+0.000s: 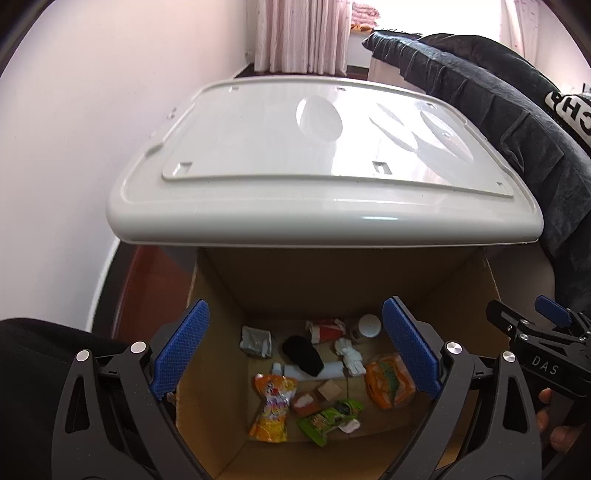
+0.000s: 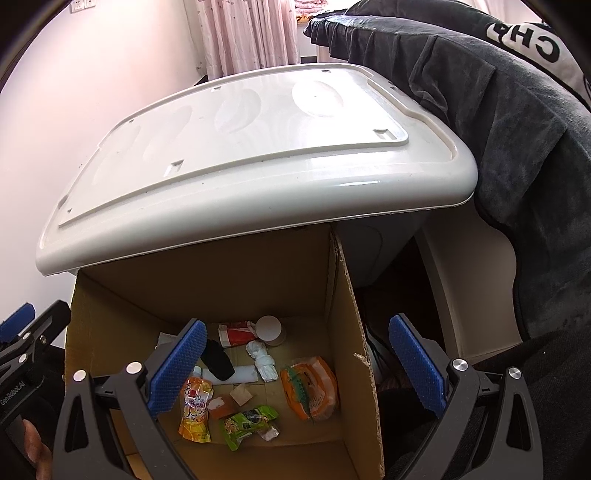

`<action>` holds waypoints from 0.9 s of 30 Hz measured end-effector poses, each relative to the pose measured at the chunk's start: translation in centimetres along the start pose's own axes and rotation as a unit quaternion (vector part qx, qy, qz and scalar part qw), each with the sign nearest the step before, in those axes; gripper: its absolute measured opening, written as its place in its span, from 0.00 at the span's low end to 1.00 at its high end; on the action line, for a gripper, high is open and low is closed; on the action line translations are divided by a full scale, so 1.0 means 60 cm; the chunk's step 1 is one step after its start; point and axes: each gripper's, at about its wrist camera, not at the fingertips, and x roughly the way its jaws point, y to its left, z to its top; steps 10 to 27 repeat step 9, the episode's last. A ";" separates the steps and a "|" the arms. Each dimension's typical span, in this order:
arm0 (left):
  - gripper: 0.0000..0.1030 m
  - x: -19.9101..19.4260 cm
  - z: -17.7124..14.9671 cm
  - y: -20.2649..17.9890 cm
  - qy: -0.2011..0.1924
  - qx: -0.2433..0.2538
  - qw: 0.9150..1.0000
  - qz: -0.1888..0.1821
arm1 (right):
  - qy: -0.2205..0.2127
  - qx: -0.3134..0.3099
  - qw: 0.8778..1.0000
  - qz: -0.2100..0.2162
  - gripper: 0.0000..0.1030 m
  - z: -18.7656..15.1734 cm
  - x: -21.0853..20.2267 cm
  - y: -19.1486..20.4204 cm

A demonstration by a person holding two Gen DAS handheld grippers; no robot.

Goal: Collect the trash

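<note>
Both tongs hang over an open cardboard box (image 1: pixel 218 295) that stands against a white plastic bin with its lid (image 1: pixel 317 155) closed. The left tongs (image 1: pixel 295 347) gape wide with nothing between their blue pads (image 1: pixel 181 350); they point down into the box. The right tongs (image 2: pixel 295 365) are likewise spread wide and empty, with one pad over the box and the other outside its right wall.

The trash lies on the box floor: an orange drink pouch (image 1: pixel 271 406) at the near left, a green snack wrapper (image 1: pixel 328 417) beside it, an orange packet (image 1: pixel 389 380) to the right, a black bundle (image 1: pixel 303 354) lying across a flat white piece, a twisted white tissue (image 1: pixel 349 356), a crumpled red-and-white cup (image 1: pixel 325 328) and a white-lidded jar (image 1: pixel 369 326) at the far side, and a grey scrunched wrapper (image 1: pixel 255 339) at the far left (a small brown cube and a reddish scrap sit in the middle).

A dark grey cloth (image 1: pixel 498 110) drapes over furniture to the right of the bin. Pink curtains (image 1: pixel 303 33) hang behind.
</note>
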 end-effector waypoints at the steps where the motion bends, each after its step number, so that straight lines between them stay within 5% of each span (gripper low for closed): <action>1: 0.90 0.004 0.000 0.003 0.007 -0.003 1.000 0.004 | 0.000 0.001 1.000 -0.001 0.95 0.000 0.000 -0.001; 27: 0.90 0.011 0.000 0.018 0.018 -0.022 1.000 0.013 | 0.000 0.000 1.000 -0.002 0.95 0.002 0.000 0.001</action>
